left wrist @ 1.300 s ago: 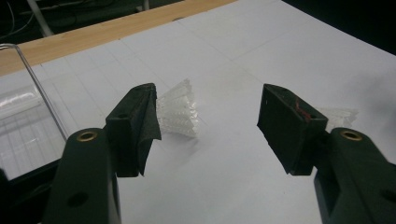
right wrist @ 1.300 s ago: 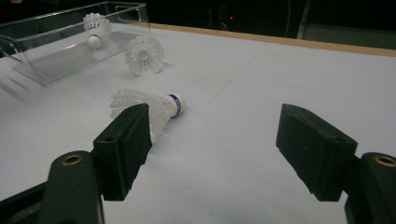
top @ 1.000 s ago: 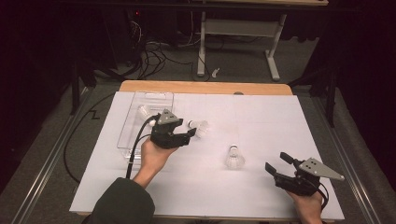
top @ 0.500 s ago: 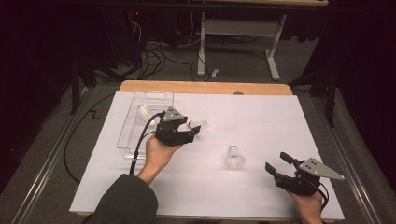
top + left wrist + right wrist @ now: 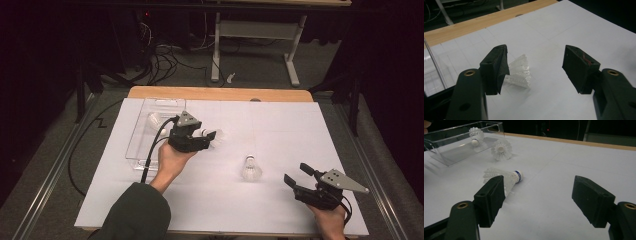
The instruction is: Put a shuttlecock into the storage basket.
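1. The left hand-held gripper [image 5: 212, 140] hovers low over the worktop [image 5: 280, 125] with its jaws spread wide and pinching nothing. A white shuttlecock [image 5: 520, 71] lies on its side just inside the left pad [image 5: 496, 68], close to it or touching, well off the centre of the gap. Closing from here risks that one pad arrives first and pushes the light shuttlecock sideways instead of pinching it.

2. The feather skirt faces the jaws. A pinch across the skirt can crush or splay the thin vanes; a grasp nearer the cork is the safer one, though the cork is hidden behind the pad in the left gripper view.

3. The clear plastic tray [image 5: 141, 131] stands just beside the left hand-held gripper and already holds one shuttlecock [image 5: 154, 120]. A swing toward it at this low height can strike the tray wall and shift the tray on the paper.

4. The right hand-held gripper [image 5: 298, 176] rests near the front edge, jaws spread and empty. A second shuttlecock [image 5: 251, 169], with a blue band at its cork, lies near it on the worktop; a careless advance can roll it away.

5. Whether the left pad already touches the skirt probably cannot be settled from these views.
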A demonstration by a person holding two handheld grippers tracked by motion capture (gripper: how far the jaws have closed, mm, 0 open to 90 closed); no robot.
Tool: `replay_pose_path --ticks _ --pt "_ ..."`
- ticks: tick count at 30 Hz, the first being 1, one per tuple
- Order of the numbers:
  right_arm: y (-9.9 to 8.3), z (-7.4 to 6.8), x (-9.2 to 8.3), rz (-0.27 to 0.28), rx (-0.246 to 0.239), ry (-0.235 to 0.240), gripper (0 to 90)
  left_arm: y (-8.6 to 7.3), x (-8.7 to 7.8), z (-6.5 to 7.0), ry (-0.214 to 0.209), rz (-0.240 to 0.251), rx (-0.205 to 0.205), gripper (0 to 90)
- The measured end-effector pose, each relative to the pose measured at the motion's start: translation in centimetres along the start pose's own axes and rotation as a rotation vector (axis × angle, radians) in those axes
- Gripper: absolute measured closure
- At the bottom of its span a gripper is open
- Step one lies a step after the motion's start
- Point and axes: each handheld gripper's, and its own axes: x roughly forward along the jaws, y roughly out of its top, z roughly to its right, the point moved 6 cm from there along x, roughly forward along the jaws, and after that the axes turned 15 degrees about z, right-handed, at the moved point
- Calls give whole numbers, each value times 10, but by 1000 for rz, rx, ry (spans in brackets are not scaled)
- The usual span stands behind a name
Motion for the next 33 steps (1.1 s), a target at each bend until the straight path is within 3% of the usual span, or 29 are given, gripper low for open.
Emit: replay_pose_path --ticks 33 --pt "0 0 0 -1 2 2 268 8 32 -4 24 -28 14 365"
